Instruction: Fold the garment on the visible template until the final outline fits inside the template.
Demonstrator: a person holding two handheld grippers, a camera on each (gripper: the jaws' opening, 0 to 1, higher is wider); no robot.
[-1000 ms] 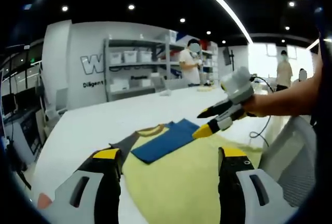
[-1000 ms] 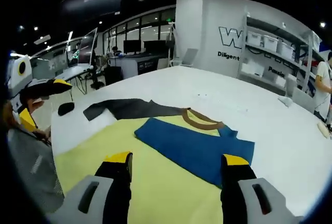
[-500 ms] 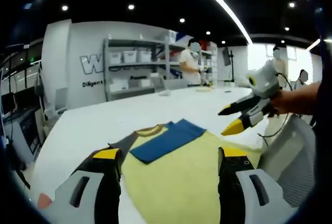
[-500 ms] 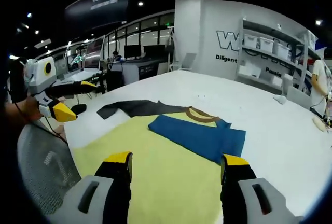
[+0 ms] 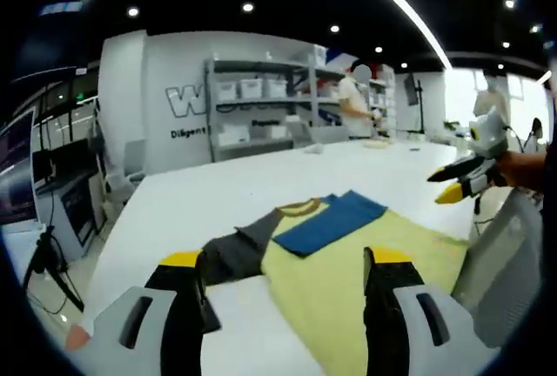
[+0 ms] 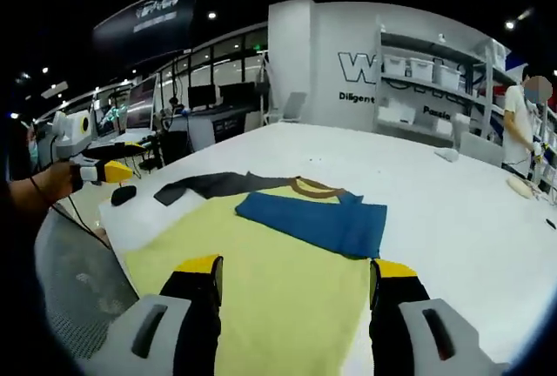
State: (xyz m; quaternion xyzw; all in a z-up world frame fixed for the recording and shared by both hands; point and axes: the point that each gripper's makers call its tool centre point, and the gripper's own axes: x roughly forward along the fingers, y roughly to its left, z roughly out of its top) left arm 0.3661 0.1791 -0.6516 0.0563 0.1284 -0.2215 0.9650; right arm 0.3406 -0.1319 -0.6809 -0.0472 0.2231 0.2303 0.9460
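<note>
The shirt lies flat on the white table, one blue sleeve folded in, ready for more folds; both the left gripper and right gripper hang above it, jaws apart, holding nothing.

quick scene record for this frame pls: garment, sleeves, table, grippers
garment: yellow T-shirt with brown collar, lying flat on the table
blue sleeve: blue sleeve folded across the upper chest
grey sleeve: grey sleeve stretched out flat, not folded
table: white table
template: none discernible
left hand-held gripper: left hand-held gripper open, empty, above the grey sleeve side
right hand-held gripper: right hand-held gripper open, empty, above the shirt body
background: shelving with bins; a person standing beside it
</note>
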